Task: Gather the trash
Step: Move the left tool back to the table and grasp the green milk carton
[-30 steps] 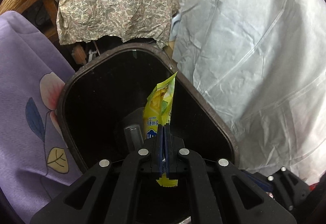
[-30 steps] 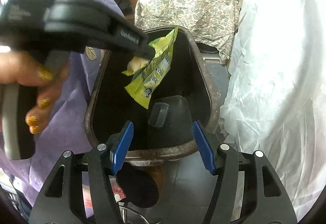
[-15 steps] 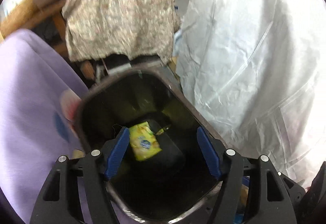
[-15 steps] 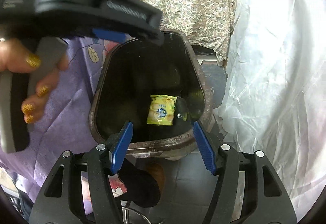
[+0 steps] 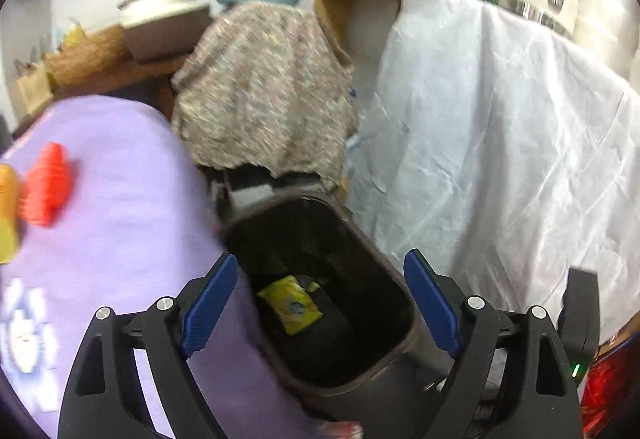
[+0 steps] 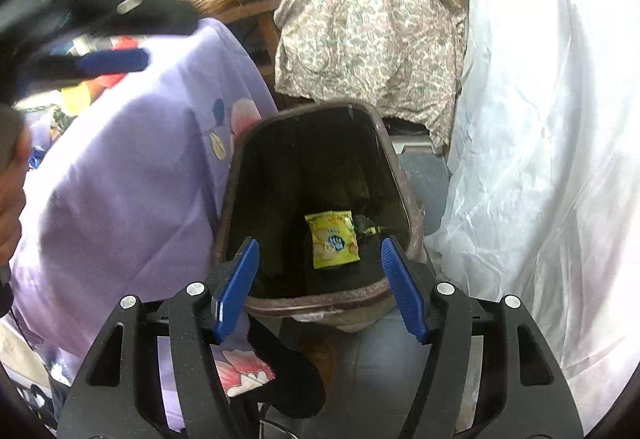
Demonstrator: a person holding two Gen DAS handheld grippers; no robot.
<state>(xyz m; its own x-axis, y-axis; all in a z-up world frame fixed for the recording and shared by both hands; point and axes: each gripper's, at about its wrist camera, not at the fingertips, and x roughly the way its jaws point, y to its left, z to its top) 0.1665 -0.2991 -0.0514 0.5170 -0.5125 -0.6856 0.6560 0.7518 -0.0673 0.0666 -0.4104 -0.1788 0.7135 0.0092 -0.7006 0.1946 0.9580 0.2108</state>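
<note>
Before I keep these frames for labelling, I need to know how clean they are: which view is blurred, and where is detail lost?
Left wrist view: motion-smeared, worst on the purple cloth and patterned cloth; its tongs stay sharp. Right wrist view: crisper, wrapper clear, but the other tongs at upper left smear and the white sheet blows out. Both bow at the rim.

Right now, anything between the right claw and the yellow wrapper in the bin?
Only the bin's near rim; the yellow wrapper lies uncovered beyond the right claw, per the right wrist view.
</note>
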